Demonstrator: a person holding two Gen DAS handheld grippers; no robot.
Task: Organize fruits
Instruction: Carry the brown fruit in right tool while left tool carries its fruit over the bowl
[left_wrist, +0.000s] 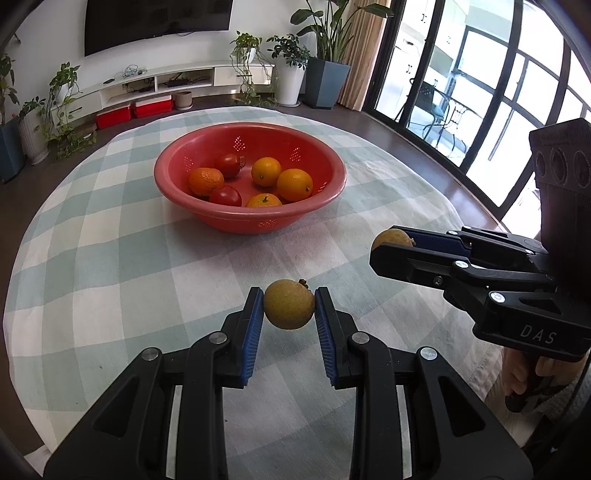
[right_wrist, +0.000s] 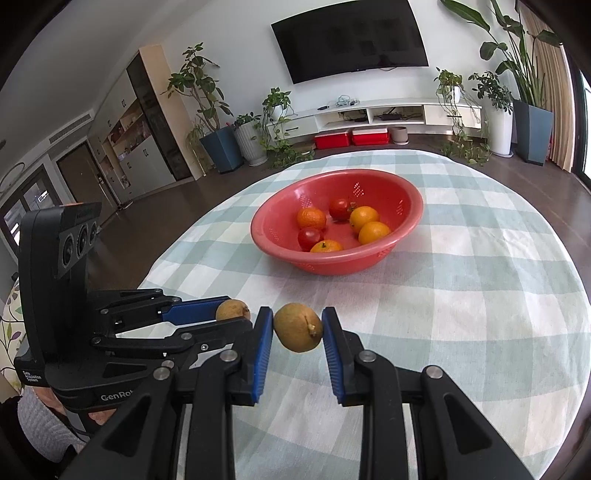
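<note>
A: Both grippers, left (left_wrist: 289, 306) and right (right_wrist: 297, 328), have jaws clamped on a longan (left_wrist: 289, 304) (right_wrist: 297, 327) above the tabletop's near edge

B: Carry each over the bowl (left_wrist: 207, 214) mid-tabletop, lower, then release gently onto bare floor between the oranges (left_wrist: 294, 184)

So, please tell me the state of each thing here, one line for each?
Left gripper: shut on a brown fruit.
Left brown fruit: held above the cloth.
Right gripper: shut on a brown fruit.
Right brown fruit: held above the cloth.
Red bowl: upright, holding oranges and tomatoes.
</note>
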